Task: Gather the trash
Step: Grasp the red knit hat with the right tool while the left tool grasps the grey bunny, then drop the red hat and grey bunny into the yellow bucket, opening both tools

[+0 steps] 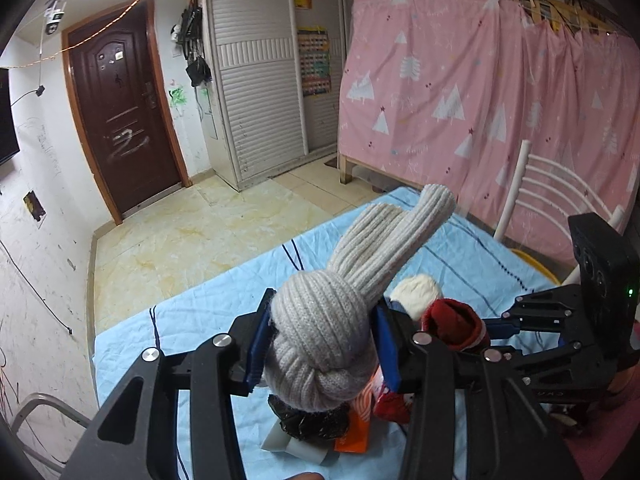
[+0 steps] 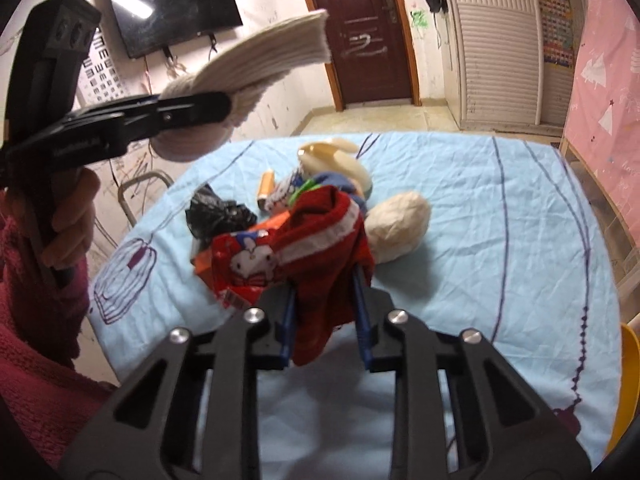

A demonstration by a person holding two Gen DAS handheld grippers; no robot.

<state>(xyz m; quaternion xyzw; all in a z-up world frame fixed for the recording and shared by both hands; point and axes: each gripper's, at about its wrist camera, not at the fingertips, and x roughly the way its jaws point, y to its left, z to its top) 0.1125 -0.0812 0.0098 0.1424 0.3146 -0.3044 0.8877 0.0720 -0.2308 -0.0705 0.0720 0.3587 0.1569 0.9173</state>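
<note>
My left gripper [image 1: 320, 344] is shut on a knotted grey knit garment [image 1: 332, 340] and holds it above the table; it also shows in the right wrist view [image 2: 256, 64]. My right gripper [image 2: 326, 280] is shut on a red sock with white stripes [image 2: 328, 240], lifted over the pile; the sock also shows in the left wrist view [image 1: 452, 324]. On the light blue tablecloth [image 2: 500, 240] lie a red snack wrapper [image 2: 240, 264], a black plastic bag [image 2: 216, 214], an orange packet [image 1: 352, 436], a small orange bottle [image 2: 266, 188] and a cream plush toy [image 2: 396, 224].
A white chair [image 1: 552, 196] stands at the table's far side by a pink curtain [image 1: 480, 92]. A metal chair frame [image 2: 136, 196] is at the table's left. A brown door [image 1: 120, 104] and tiled floor [image 1: 180, 240] lie beyond. A yellow object [image 2: 628, 380] sits at the right edge.
</note>
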